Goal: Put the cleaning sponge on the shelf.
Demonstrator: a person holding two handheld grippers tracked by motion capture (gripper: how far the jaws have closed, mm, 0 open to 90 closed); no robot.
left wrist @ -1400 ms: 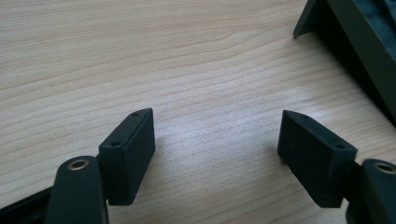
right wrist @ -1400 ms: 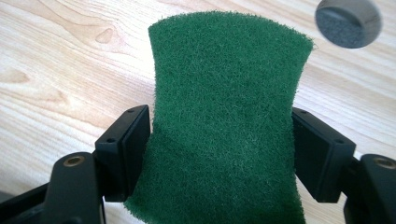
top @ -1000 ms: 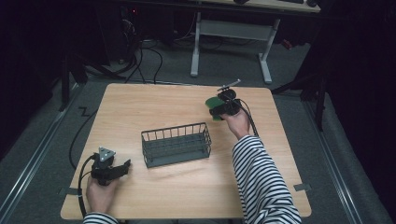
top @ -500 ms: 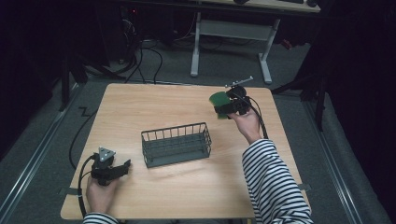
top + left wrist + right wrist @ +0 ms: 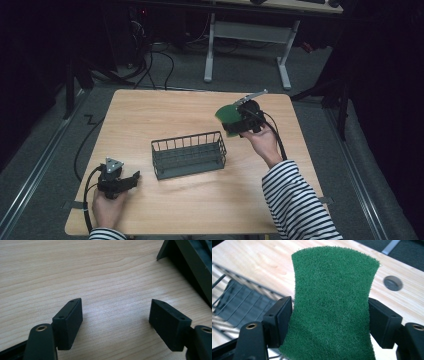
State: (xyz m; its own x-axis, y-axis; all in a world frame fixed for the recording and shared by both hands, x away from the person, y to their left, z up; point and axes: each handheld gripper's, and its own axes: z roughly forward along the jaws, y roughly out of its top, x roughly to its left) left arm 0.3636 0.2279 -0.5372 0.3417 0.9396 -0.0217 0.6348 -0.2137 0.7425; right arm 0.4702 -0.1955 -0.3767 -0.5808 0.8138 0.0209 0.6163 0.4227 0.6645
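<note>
Gripping green scouring pad (image 5: 332, 307) above basket (image 5: 188, 155) edge.

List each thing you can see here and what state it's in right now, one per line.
Green scouring pad: pinched at its sides between the right gripper's jaws, held above the table.
Right gripper: shut on the pad.
Left gripper: open, nothing between its jaws, low over the table.
Dark wire basket: upright on the wooden table, looks empty.

A lab or office workroom: bare wooden table (image 5: 150, 115), grey carpet (image 5: 45, 135), trailing cables (image 5: 165, 55), another desk frame (image 5: 247, 35) behind.
</note>
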